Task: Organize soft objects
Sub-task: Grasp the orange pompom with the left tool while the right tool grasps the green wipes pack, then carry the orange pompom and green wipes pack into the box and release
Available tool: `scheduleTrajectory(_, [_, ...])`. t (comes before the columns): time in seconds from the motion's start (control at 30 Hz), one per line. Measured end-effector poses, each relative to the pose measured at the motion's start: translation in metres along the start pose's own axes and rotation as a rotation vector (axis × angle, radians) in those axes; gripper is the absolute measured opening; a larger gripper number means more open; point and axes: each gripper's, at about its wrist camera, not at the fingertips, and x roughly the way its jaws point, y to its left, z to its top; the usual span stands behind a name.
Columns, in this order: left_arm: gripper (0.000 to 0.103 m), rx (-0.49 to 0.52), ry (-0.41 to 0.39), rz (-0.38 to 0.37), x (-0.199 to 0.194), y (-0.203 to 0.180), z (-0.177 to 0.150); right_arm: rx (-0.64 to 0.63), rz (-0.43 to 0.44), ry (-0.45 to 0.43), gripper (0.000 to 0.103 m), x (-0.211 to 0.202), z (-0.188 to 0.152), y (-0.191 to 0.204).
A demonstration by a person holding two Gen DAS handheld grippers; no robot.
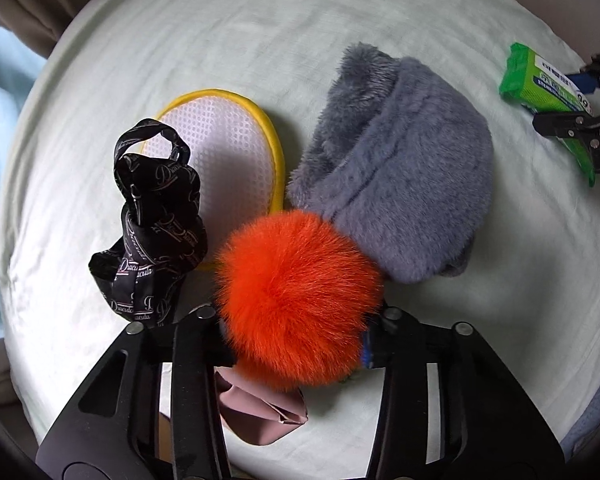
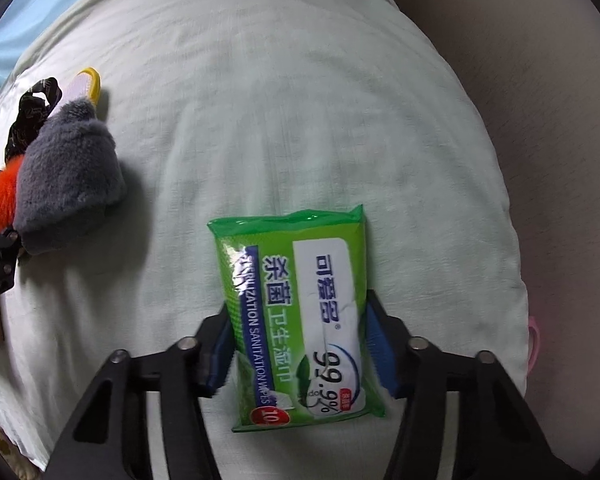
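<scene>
My left gripper (image 1: 296,340) is shut on an orange fur pompom (image 1: 296,296), held over the white pillow (image 1: 240,40). Beside the pompom lie a grey fluffy pouch (image 1: 400,168), a yellow-rimmed white mesh pad (image 1: 228,148) and a black printed ribbon (image 1: 156,216). My right gripper (image 2: 300,344) is shut on a green pack of wet wipes (image 2: 300,312), its blue pads pressing both long sides. The pack also shows at the right edge of the left wrist view (image 1: 548,92). The pouch (image 2: 68,192) and pompom (image 2: 4,196) show at the left of the right wrist view.
A pink folded cloth (image 1: 260,412) lies under the left gripper. Light blue bedding (image 1: 0,120) lies beyond the pillow's left edge. A beige surface (image 2: 520,80) borders the pillow on the right.
</scene>
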Motion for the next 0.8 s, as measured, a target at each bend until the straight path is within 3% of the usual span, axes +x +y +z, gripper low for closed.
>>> scheduleTrajectory(0.2, [0.034, -0.035, -0.009, -0.001, -0.009, 0.008, 0.002, 0.006, 0.012, -0.01, 0.036, -0.004, -0.005, 0.004])
scheduleTrajectory(0.43, [0.034, -0.053, -0.027, 0.012, -0.036, 0.004, 0.001, 0.023, 0.04, -0.043, 0.036, -0.024, -0.002, -0.004])
scheduleTrajectory(0.8, [0.034, -0.153, -0.107, 0.056, -0.113, -0.005, -0.004, 0.009, 0.072, -0.141, 0.036, -0.103, -0.009, 0.0])
